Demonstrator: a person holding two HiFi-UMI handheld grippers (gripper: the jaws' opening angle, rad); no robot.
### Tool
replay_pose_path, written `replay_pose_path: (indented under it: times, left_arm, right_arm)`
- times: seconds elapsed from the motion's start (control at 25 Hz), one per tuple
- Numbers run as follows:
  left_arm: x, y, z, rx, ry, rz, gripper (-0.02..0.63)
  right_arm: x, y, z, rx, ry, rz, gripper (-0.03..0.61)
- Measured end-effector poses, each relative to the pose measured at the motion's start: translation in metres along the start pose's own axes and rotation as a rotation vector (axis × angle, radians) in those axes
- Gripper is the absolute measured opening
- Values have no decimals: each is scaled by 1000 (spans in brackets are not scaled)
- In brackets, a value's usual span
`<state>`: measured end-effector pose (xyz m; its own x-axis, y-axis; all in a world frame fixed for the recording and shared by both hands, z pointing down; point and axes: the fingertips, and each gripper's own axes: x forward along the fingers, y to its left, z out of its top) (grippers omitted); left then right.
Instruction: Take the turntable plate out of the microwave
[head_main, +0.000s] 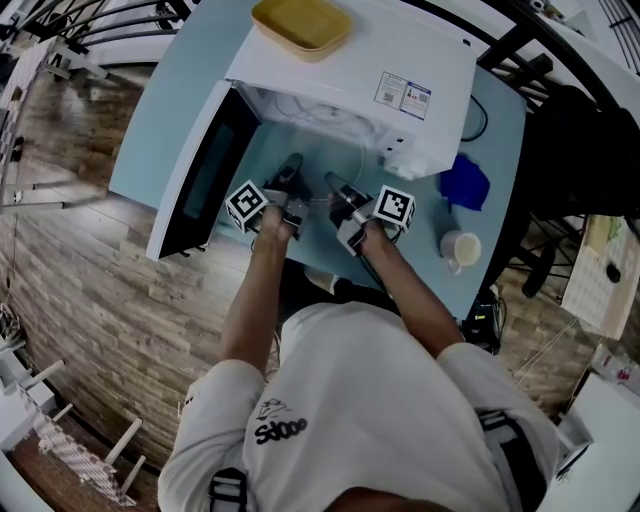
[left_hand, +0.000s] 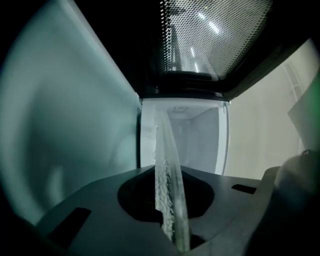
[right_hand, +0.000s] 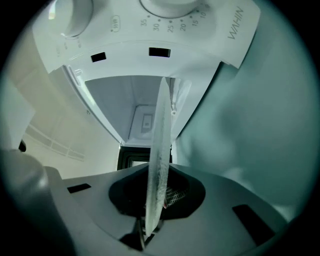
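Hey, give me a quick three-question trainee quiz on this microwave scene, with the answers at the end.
1. True or false: the microwave door stands open.
2. What do the left gripper and right gripper clamp? A) cup B) glass turntable plate C) blue cloth
3. What lies on top of the microwave?
Key: 1 true; 2 B, both pinch its rim; 3 a yellow dish.

The white microwave (head_main: 345, 95) is standing on a pale blue table (head_main: 185, 95), its dark door (head_main: 205, 178) showing dotted mesh. A yellow tray (head_main: 300, 25) is lying on top. At right, a blue cloth (head_main: 465, 183) and cream cup (head_main: 460, 248) are sitting. The turntable plate (left_hand: 169, 185) is appearing clear, frosted-edged.
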<state>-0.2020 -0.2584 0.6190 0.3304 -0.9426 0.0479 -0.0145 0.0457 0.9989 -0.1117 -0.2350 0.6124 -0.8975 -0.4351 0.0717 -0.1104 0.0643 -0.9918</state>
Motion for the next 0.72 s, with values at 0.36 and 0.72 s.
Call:
replay_pose_path:
  times: [0.36,0.72]
  left_arm:
    - [-43,-71,-24,108,-42,-145,38]
    - [-91,-138,-45,238,-101,-210,38]
  right_arm:
    - [-27,60,-34,-108,85,130,26]
    - [-53,118,-35,-200,76,215,26]
